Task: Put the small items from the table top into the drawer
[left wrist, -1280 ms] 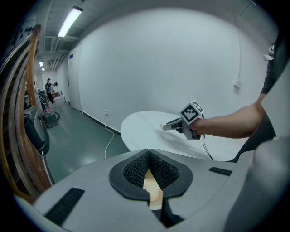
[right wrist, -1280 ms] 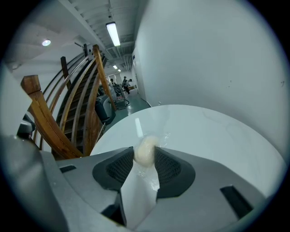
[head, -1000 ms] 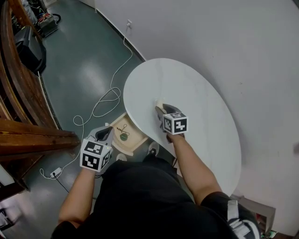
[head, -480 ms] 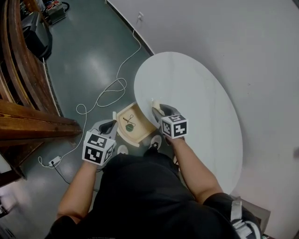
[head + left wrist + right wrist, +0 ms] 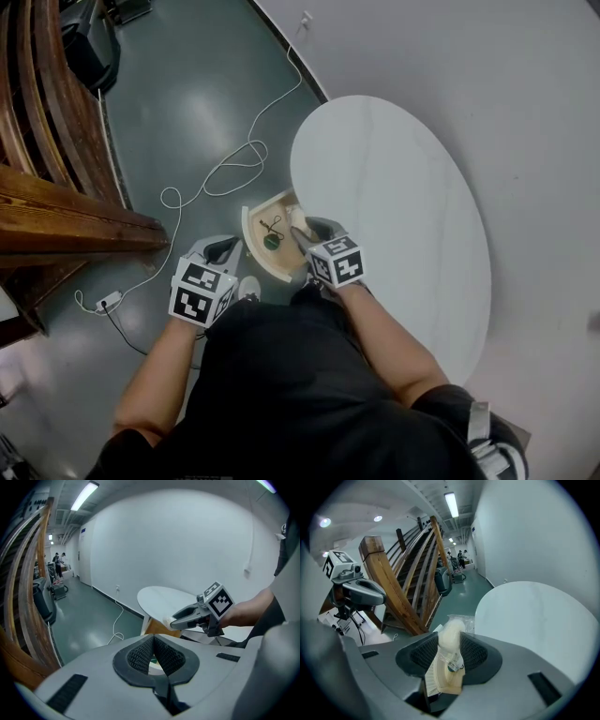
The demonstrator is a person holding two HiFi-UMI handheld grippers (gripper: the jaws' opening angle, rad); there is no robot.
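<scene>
My right gripper (image 5: 301,234) is shut on a cream item in clear wrap (image 5: 451,635), which sticks up between its pads (image 5: 474,652). It hangs over the open wooden drawer (image 5: 251,239) at the near-left edge of the white oval table (image 5: 394,187). A round green item (image 5: 272,242) and a small black corded thing (image 5: 273,225) lie in the drawer. My left gripper (image 5: 223,248) is over the floor just left of the drawer, its pad tips together with nothing held. The left gripper view shows the right gripper (image 5: 176,619) with the cream item (image 5: 168,620).
A white cable (image 5: 216,178) loops over the green floor beyond the drawer. A heavy wooden stair frame (image 5: 66,225) stands at the left. A white wall runs behind the table. My shoe (image 5: 248,289) shows under the drawer.
The right gripper has carried the cream item leftwards off the table edge to above the drawer. The left gripper has shifted a little towards the drawer.
</scene>
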